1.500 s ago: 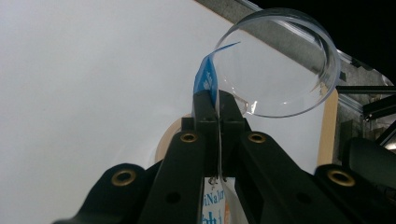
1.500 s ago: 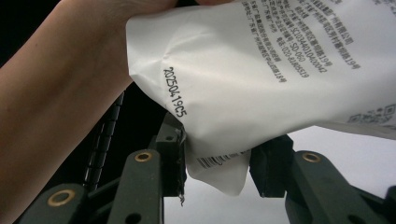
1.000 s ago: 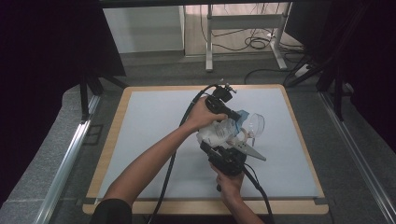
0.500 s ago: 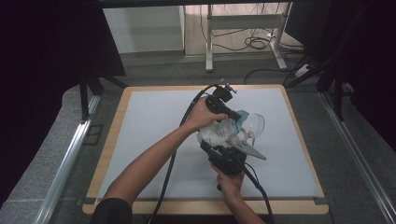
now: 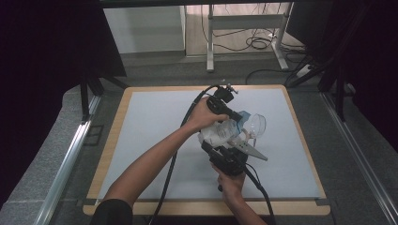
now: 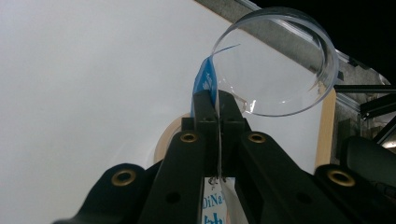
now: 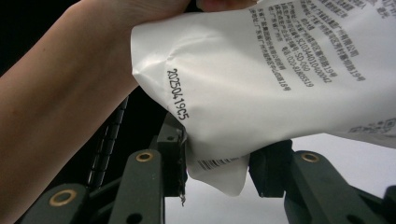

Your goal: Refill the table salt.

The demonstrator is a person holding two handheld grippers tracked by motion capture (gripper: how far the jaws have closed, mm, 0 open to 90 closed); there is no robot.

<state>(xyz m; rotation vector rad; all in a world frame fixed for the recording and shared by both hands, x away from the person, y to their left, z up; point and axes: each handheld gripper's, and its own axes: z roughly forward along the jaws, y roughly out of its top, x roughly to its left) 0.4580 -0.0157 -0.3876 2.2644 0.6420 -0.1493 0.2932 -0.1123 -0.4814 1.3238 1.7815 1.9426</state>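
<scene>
My left tool [image 6: 217, 100]: jaws together, clamped on thin top edge of white printed pouch [image 7: 261, 84], blue strip by pinch point. My right tool [image 7: 217, 156]: jaws part-closed, pressing pouch's lower corner from both sides. Pouch held between both tools above white surface [image 5: 155, 126], right of centre in high view. Clear round dish [image 6: 275, 60] just beyond left tool, over surface; whether touching pouch, can't tell.

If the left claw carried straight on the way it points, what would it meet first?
Probably the clear round dish: it lies just beyond the left claw, which is pinched on the bag's blue edge. How near it is I cannot tell.
</scene>
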